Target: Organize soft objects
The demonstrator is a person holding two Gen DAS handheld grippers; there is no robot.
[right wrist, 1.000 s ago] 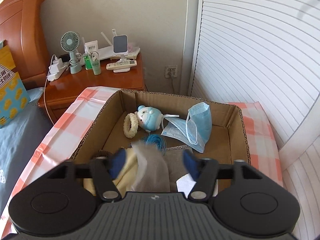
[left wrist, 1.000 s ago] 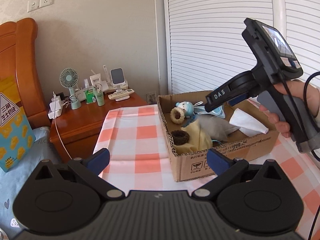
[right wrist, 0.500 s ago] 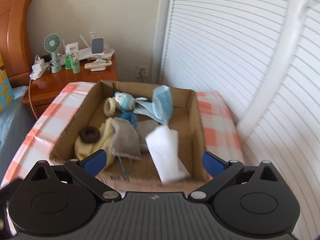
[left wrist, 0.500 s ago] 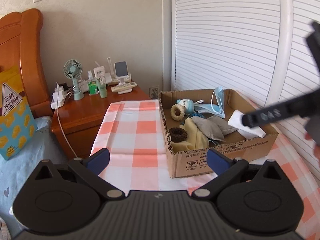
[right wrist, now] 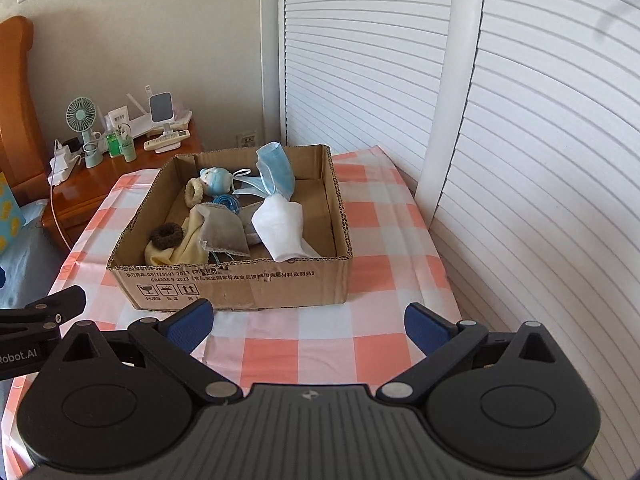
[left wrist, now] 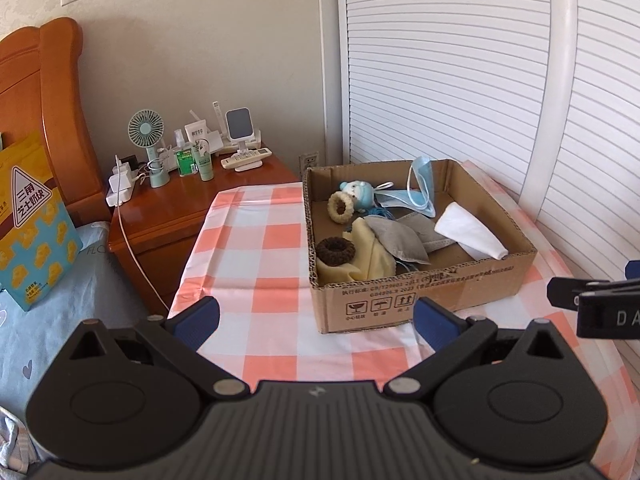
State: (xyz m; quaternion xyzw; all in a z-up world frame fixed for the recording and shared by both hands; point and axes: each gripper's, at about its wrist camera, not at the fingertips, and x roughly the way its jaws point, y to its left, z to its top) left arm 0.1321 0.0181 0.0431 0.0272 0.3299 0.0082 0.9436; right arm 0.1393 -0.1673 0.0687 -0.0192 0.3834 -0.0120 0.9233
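Checked tablecloth (left wrist: 256, 248) under cardboard box (right wrist: 240, 284), wooden nightstand (left wrist: 188, 208) beside, both tongs released.

Left gripper (left wrist: 316, 322), right gripper (right wrist: 308, 320) — jaws spread wide, seemingly empty.

We see a corrugated cardboard box (right wrist: 240, 284), a glossy wooden nightstand (left wrist: 180, 208), and seemingly smooth plastic checked cloth (right wrist: 380, 240).

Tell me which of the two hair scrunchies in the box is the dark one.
The brown scrunchie on the yellow cloth, near the box's front; the cream one sits farther back.
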